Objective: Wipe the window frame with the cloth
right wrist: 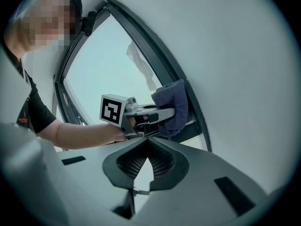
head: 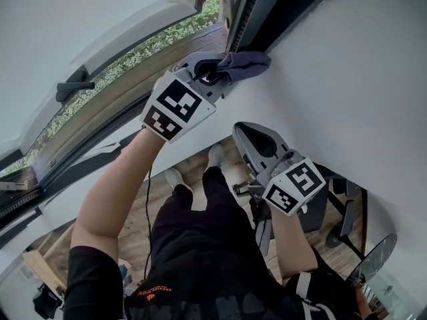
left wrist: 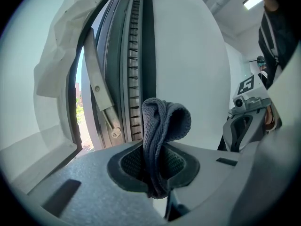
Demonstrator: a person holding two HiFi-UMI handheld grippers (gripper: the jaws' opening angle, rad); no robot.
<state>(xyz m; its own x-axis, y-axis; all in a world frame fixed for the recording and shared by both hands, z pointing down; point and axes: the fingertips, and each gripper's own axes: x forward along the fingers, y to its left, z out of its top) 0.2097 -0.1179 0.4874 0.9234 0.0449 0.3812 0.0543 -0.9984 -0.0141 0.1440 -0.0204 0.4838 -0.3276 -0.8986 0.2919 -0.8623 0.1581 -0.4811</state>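
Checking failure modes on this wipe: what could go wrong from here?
1. The left hand-held gripper pinches only a narrow fold of the cloth; the ribbed window frame might snag it and pull it free.
2. The loose bulge could fold aside, so hard jaw tips might scrape the frame.

White wall (head: 347, 65), wooden floor (head: 192, 164), greenery (head: 213, 5)
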